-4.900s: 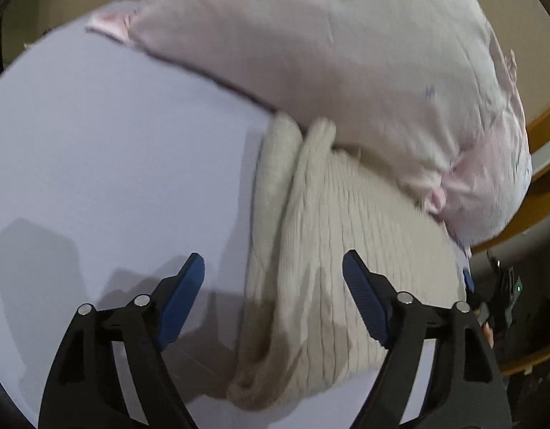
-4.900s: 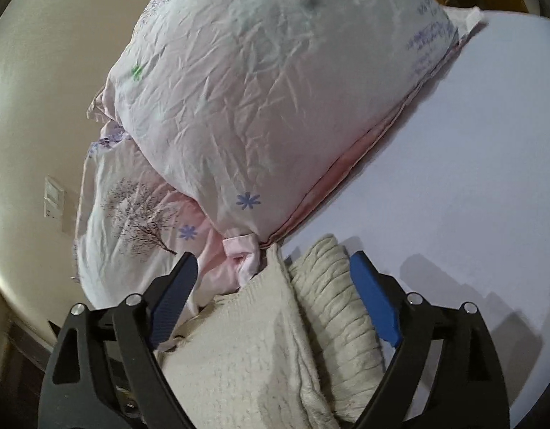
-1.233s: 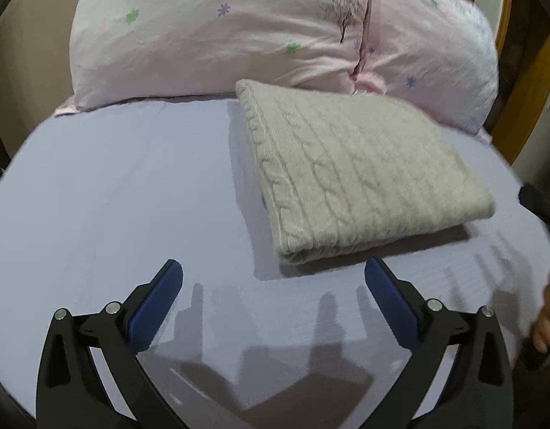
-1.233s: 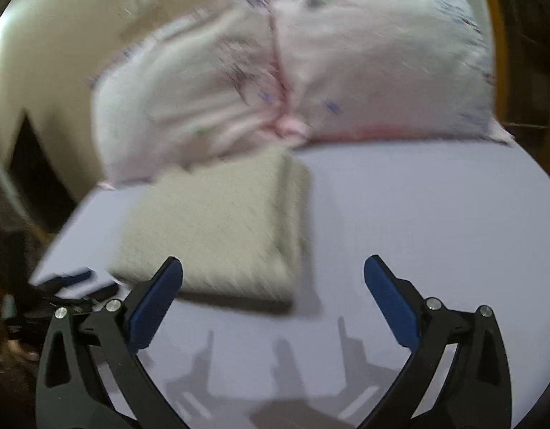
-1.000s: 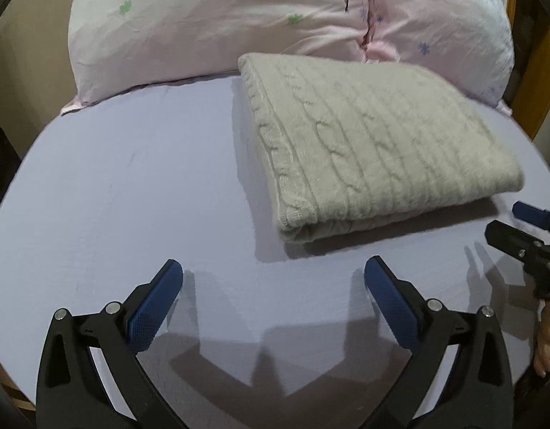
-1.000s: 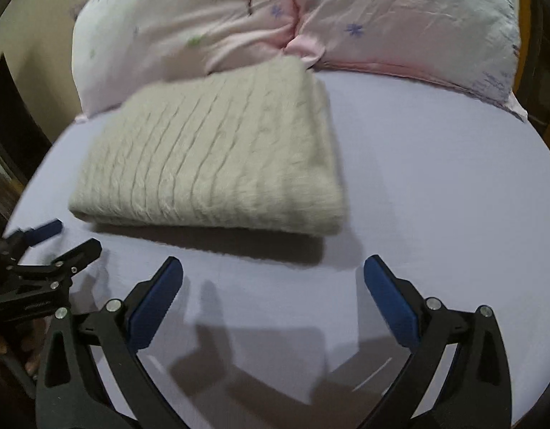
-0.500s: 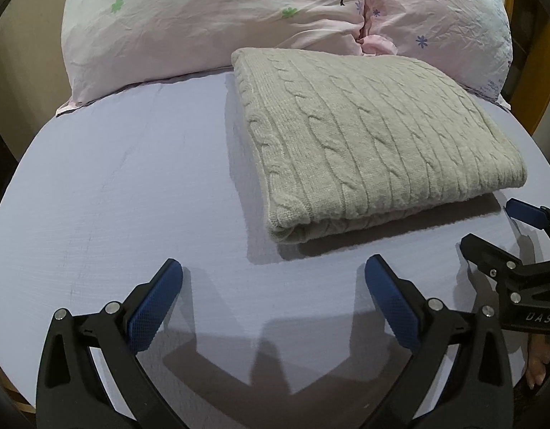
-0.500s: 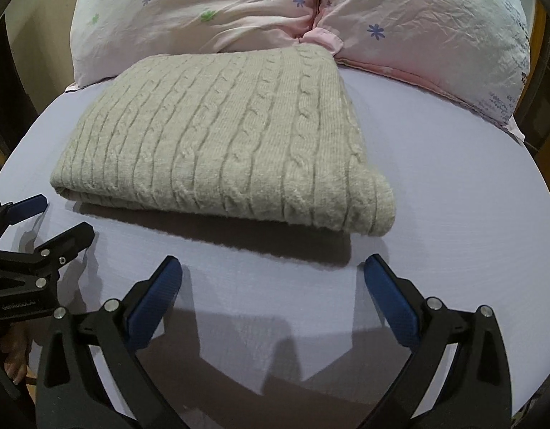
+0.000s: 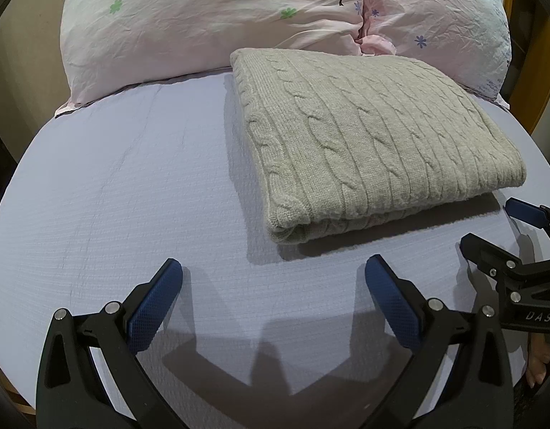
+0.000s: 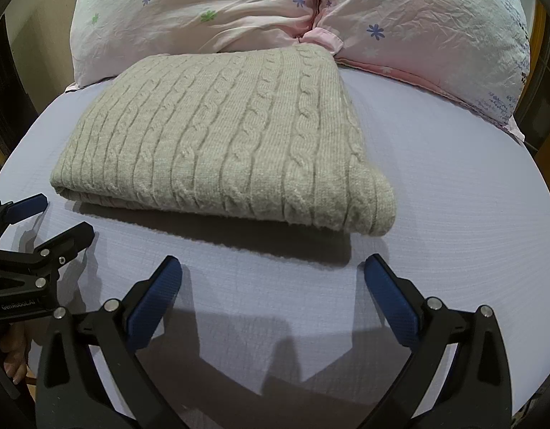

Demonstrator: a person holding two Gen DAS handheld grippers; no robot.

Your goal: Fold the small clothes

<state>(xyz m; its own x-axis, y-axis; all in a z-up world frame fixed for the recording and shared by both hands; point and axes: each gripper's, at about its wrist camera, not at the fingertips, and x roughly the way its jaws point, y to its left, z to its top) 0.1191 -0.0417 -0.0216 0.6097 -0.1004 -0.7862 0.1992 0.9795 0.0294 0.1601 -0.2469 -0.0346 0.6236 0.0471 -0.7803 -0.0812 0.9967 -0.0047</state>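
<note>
Two tongs, both empty: left tongs (image 9: 274,279) and right tongs (image 10: 273,275) each stand with fingers wide apart, hovering over bare sheet near the bed's (image 9: 132,186) near edge. Folded cable-knit sweater (image 9: 375,136) lies flat on the bed, at 1 o'clock from the left tongs and 11 o'clock from the right, its far edge touching the pink pillows (image 9: 210,18). Fold looks finished, judging from the tidy rectangle.

Risks:
- Any further nudge could drag the thick knit and slide the upper layer off the lower.
- Rounded corner (image 10: 375,196) looks loosest; a snagged pad there may unroll it.
- Soft mattress gives little backing for a clean pinch.
</note>
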